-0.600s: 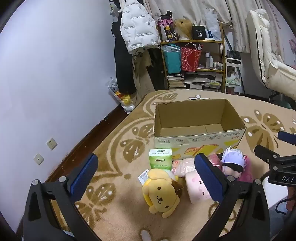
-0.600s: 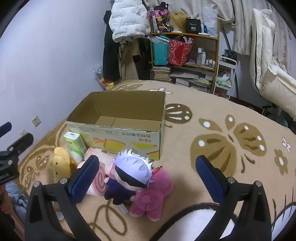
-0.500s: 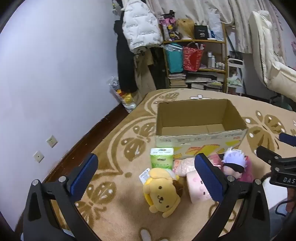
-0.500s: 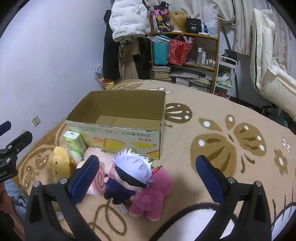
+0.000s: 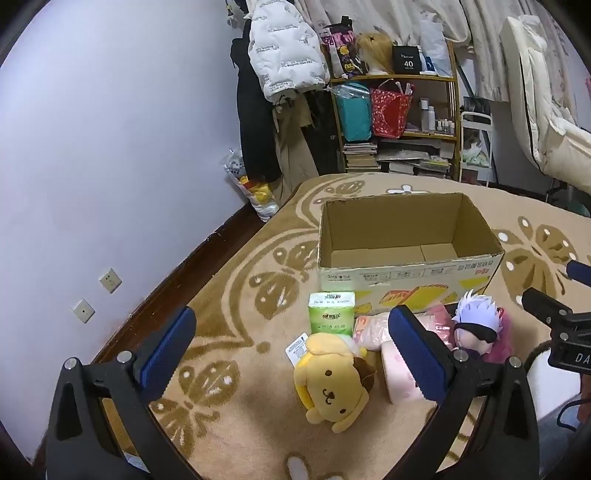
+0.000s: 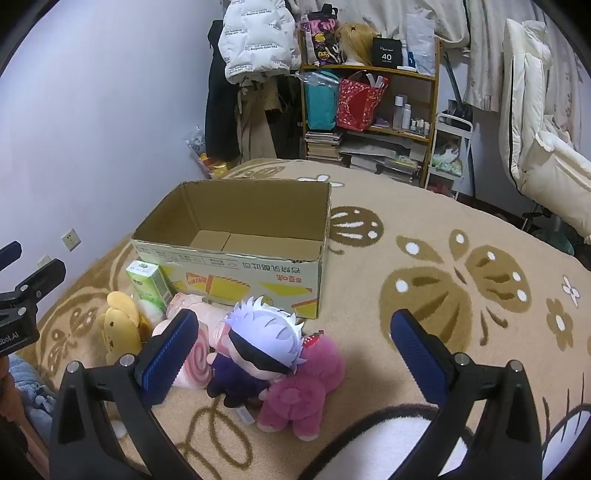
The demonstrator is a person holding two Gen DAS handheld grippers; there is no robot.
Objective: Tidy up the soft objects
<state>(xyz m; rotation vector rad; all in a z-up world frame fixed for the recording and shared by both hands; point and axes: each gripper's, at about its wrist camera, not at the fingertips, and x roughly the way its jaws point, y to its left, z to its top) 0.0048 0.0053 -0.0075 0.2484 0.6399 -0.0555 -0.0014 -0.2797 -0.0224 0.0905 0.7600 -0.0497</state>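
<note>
Nothing is packed yet: the cardboard box [image 5: 406,240] sits empty, plush toys [image 6: 258,350] remain on the rug, and both tongs [image 5: 291,347] [image 6: 293,343] gape released.

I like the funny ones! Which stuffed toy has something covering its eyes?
The white-haired doll, with a black blindfold across its face. The yellow dog plush shows its eyes, and the pink bear beside the doll wears none.

A lived-in home bedroom — a patterned beige rug [image 6: 424,240] covers the floor, coats [image 6: 255,40] hang on the wall, a wooden shelf [image 6: 369,110] holds books, bags and bottles, and pale curtains [image 5: 480,22] hang behind.
</note>
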